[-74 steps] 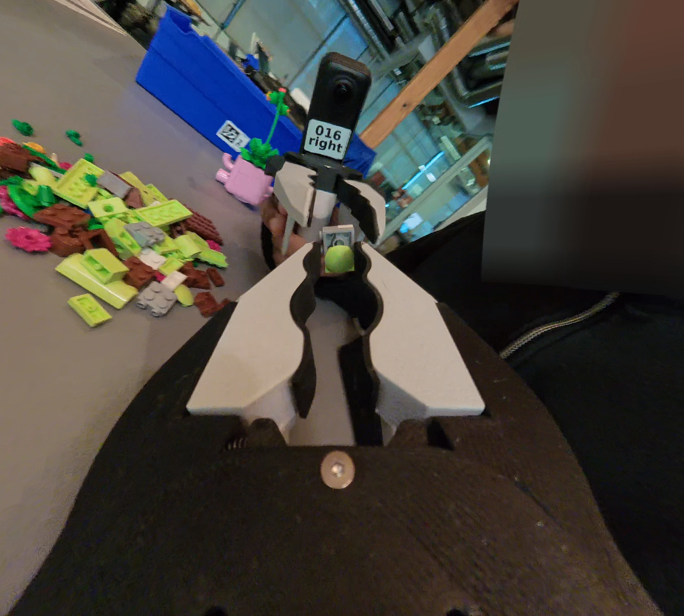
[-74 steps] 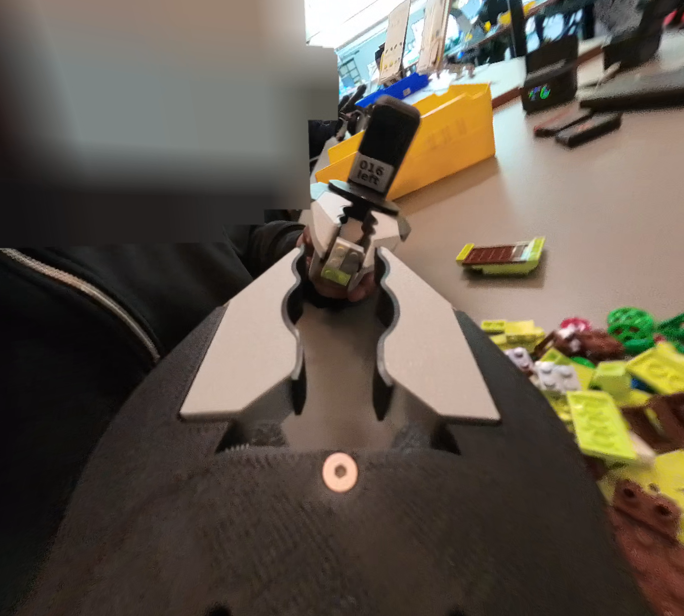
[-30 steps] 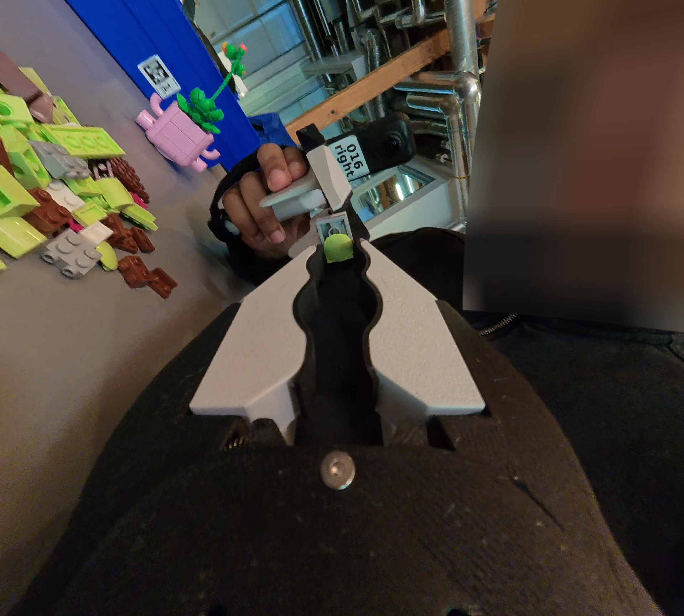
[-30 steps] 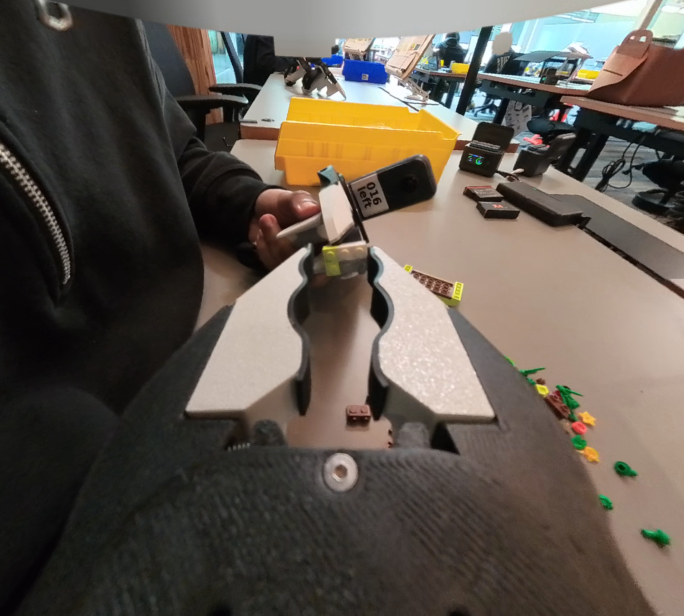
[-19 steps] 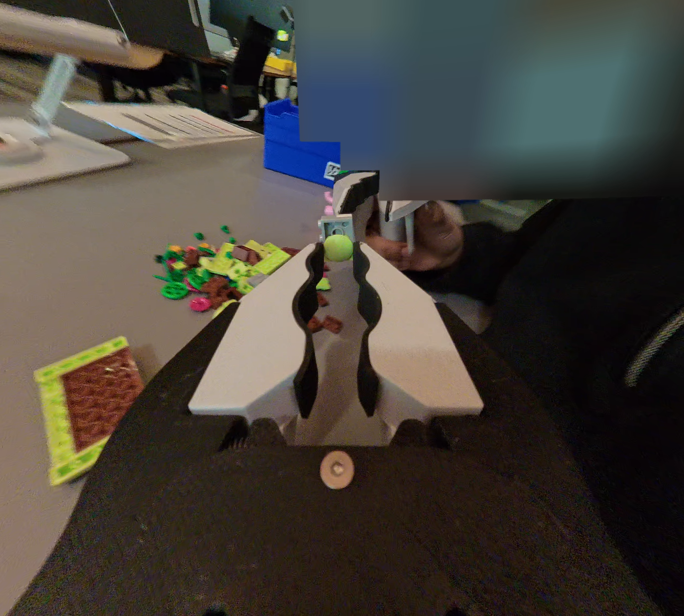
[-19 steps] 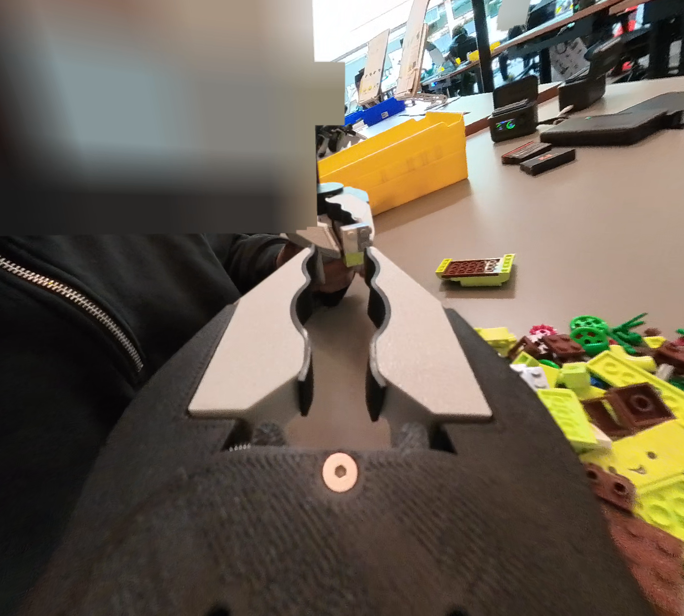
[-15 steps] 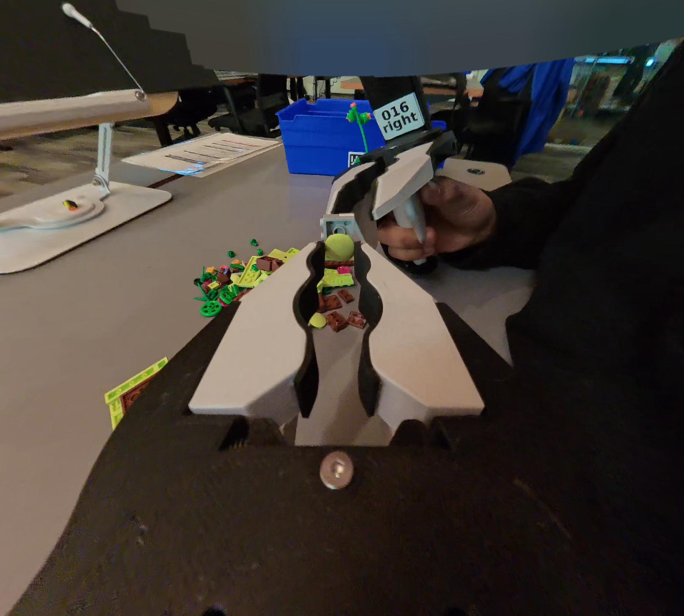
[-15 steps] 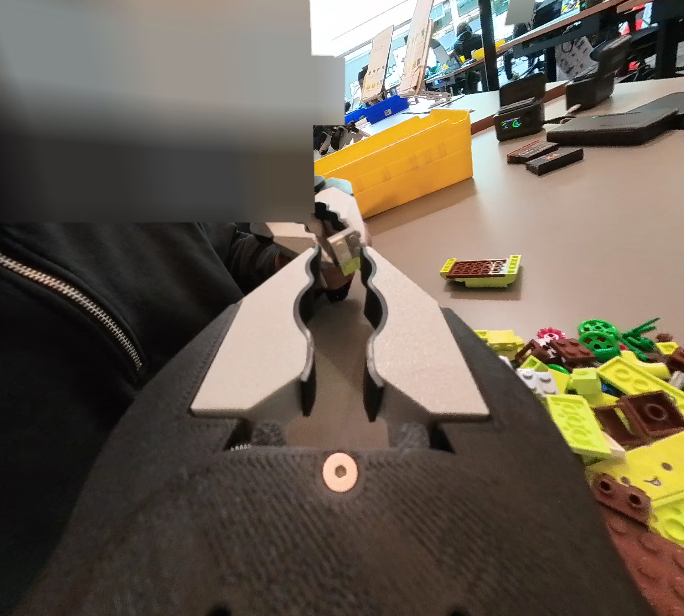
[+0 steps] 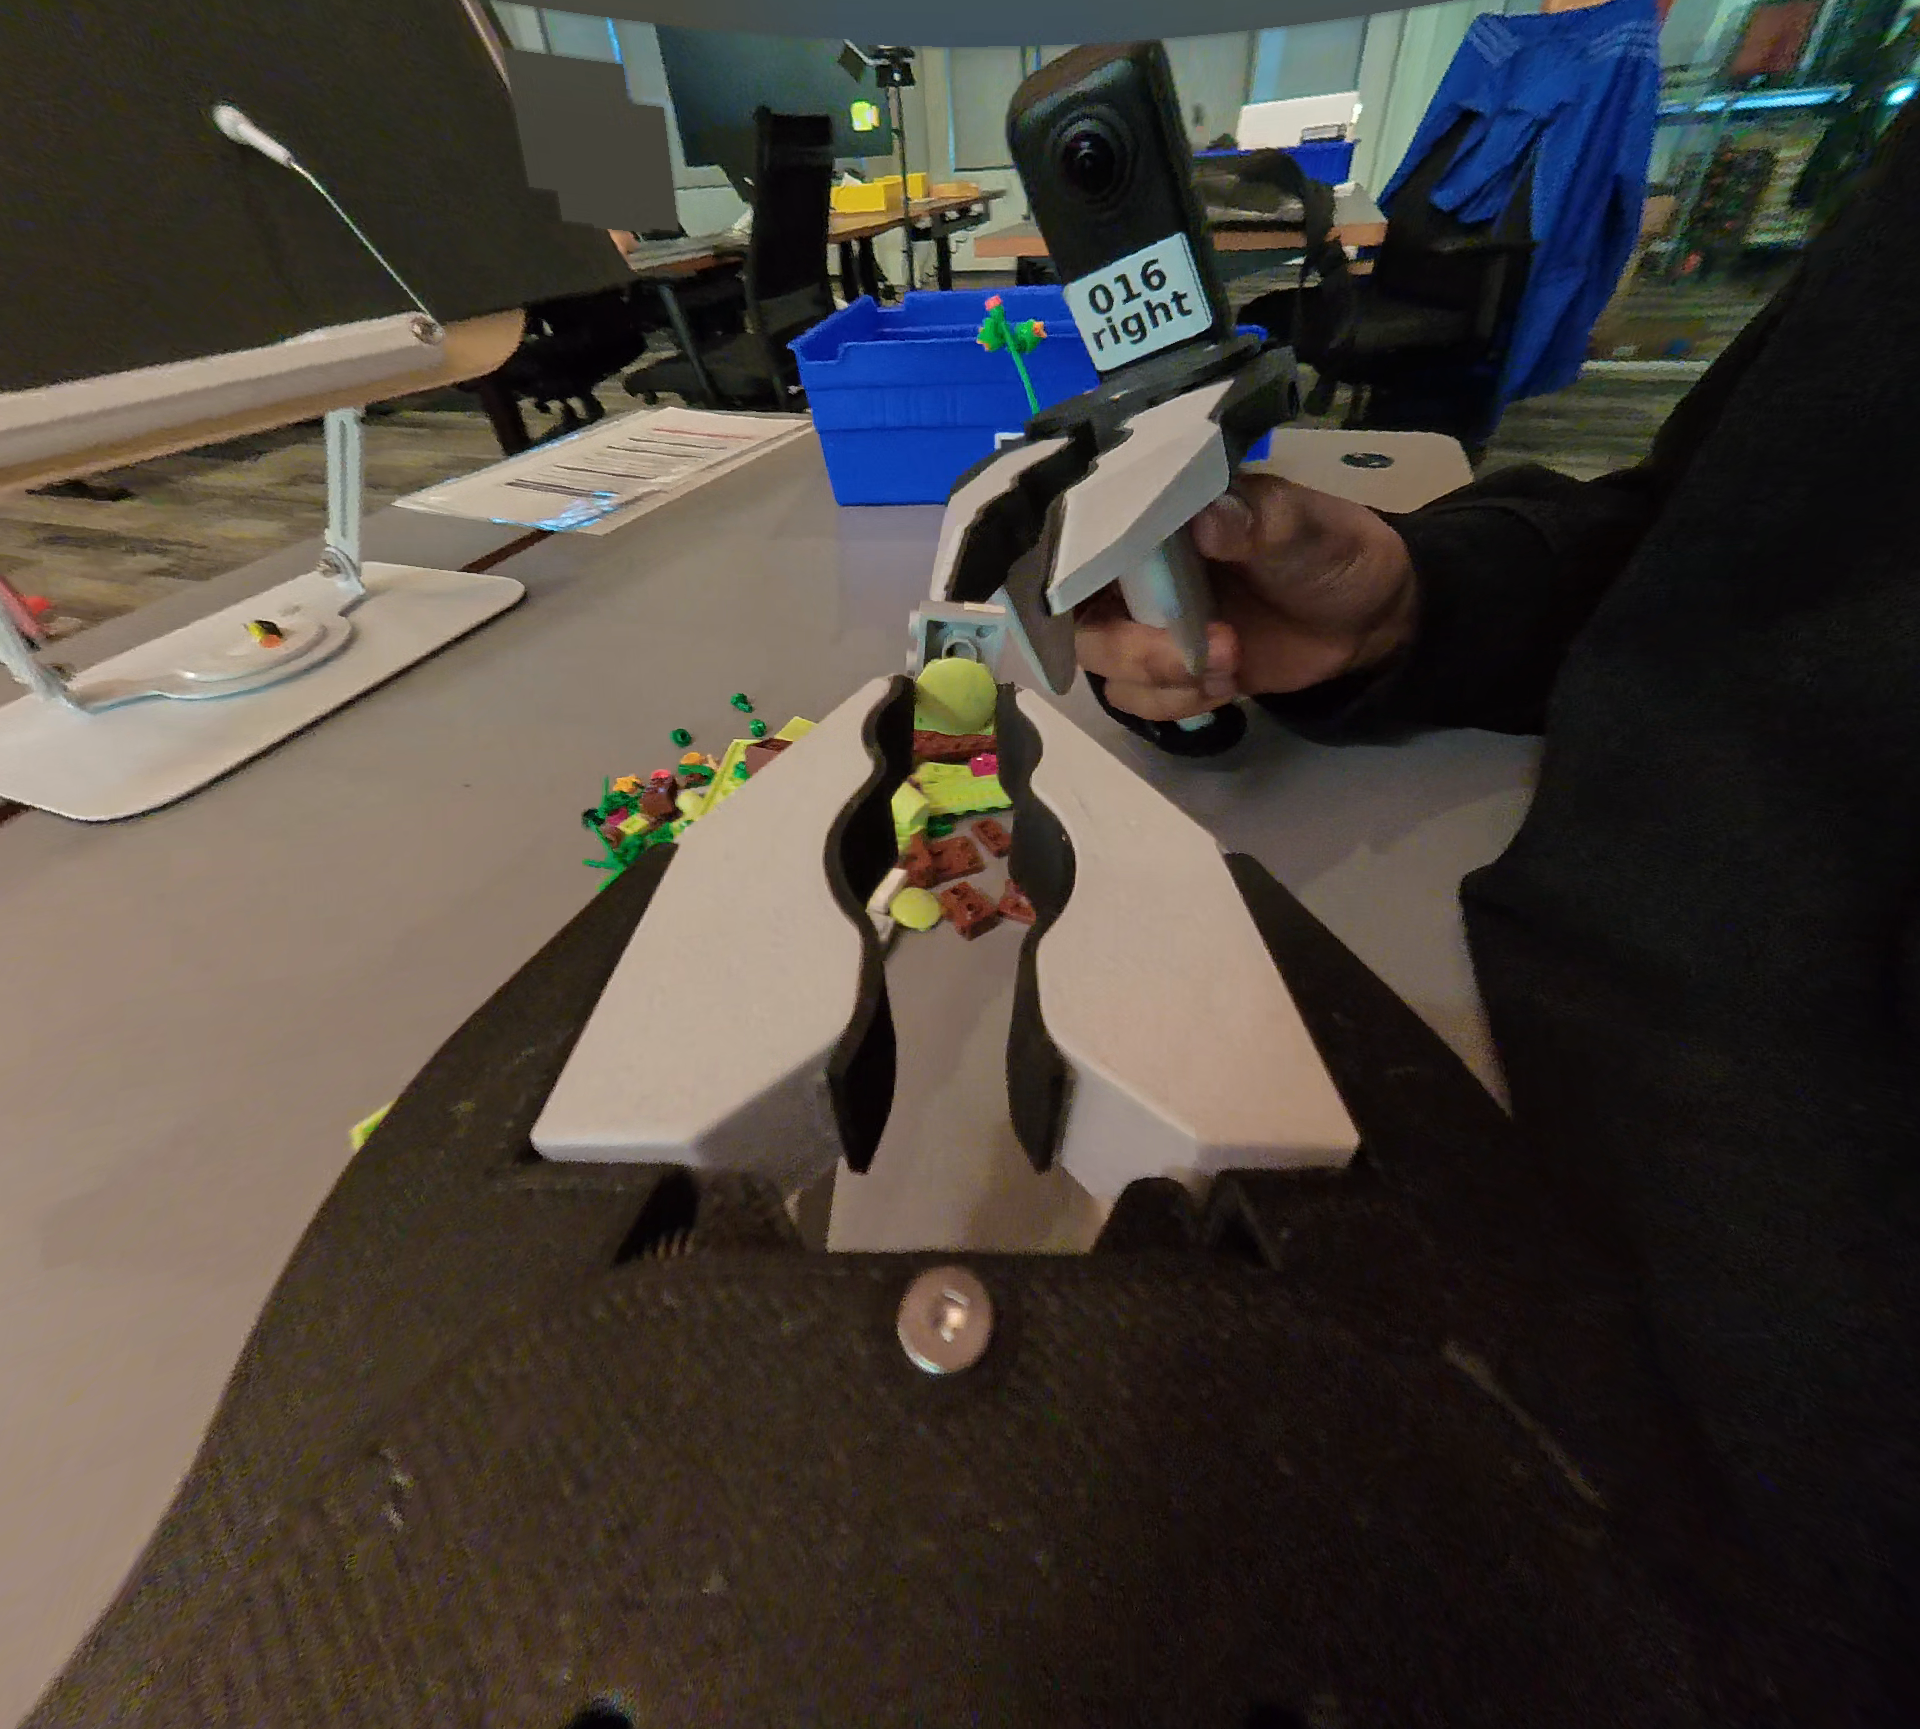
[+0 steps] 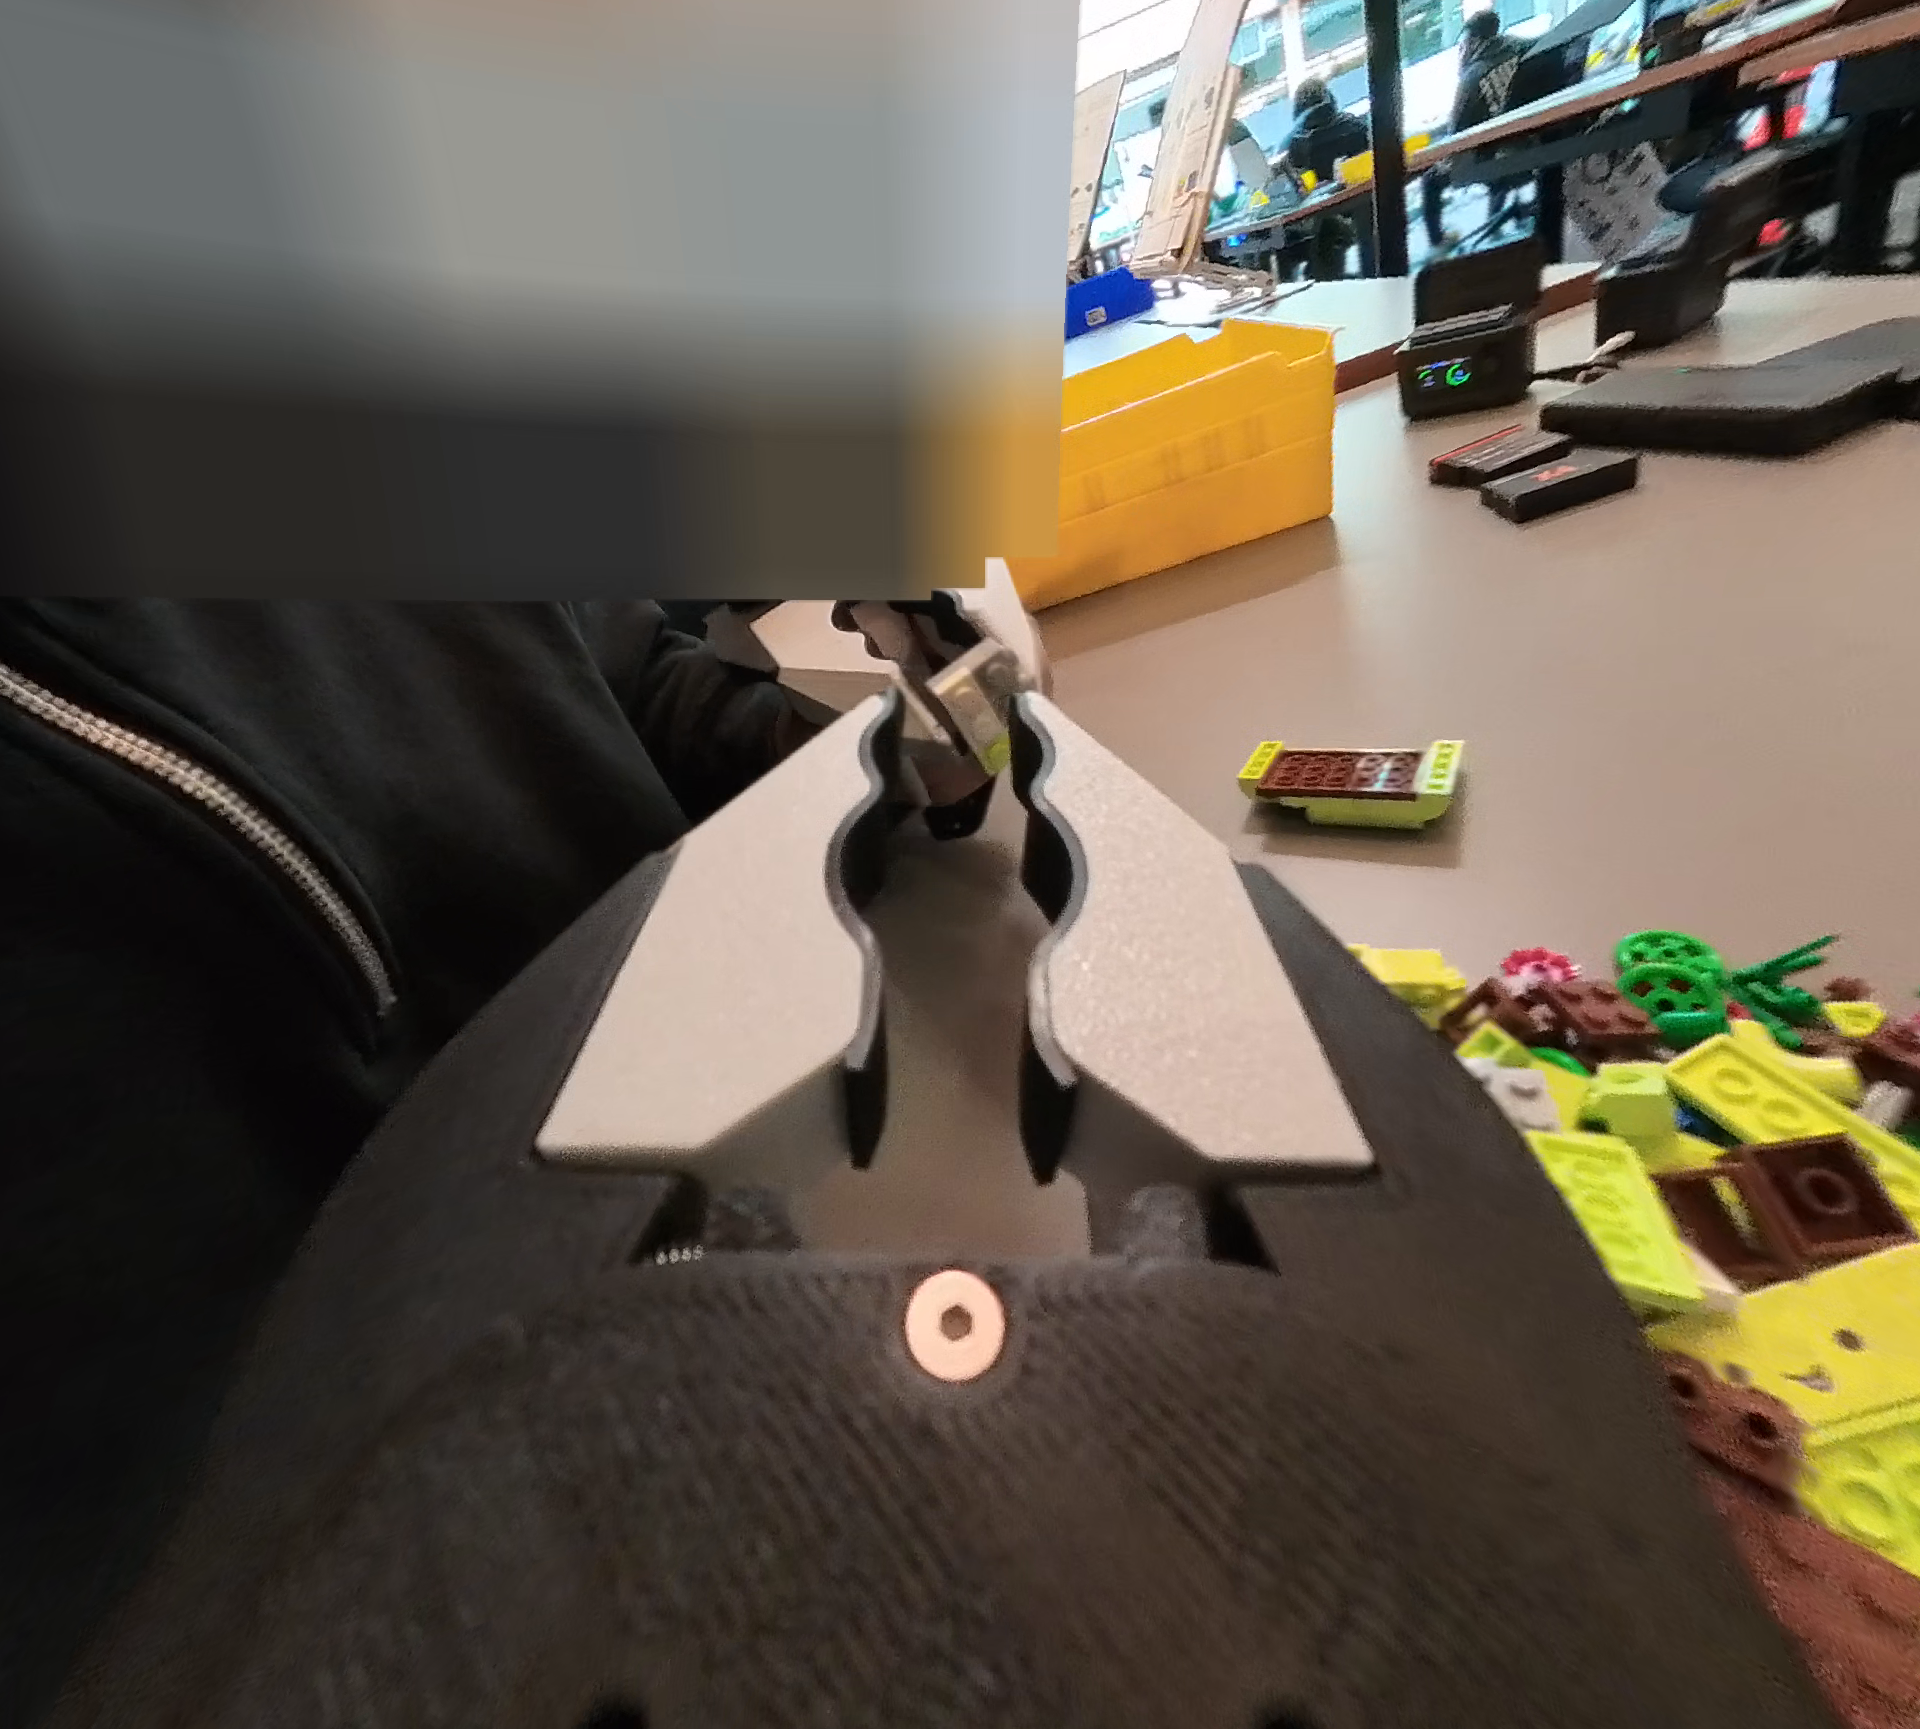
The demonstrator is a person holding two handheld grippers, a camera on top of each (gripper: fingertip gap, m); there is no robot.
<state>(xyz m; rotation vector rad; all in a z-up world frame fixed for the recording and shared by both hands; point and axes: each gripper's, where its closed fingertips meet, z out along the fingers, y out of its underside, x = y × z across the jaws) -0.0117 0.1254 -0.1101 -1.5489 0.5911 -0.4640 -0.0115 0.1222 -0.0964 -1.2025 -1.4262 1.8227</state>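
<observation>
Since half a second ago the left wrist view has tipped a little, so the camera on the right gripper point(image 9: 1013, 640) now faces it squarely; the hold on the pieces is unchanged. The left gripper point(image 9: 954, 692) is narrowed to a small gap and pinches a lime round piece point(image 9: 954, 692) at its tips. That piece sits against a grey brick point(image 9: 956, 640), which the right gripper clamps between nearly shut fingers. In the right wrist view the same grey brick point(image 10: 966, 697) shows lime along its lower edge, held above the grey table point(image 10: 1558, 692). A white label with black writing sits on the right gripper's camera point(image 9: 1112, 204). A pile of lime and brown bricks point(image 9: 935, 838) lies below; a blue bin point(image 9: 914, 401) stands behind
</observation>
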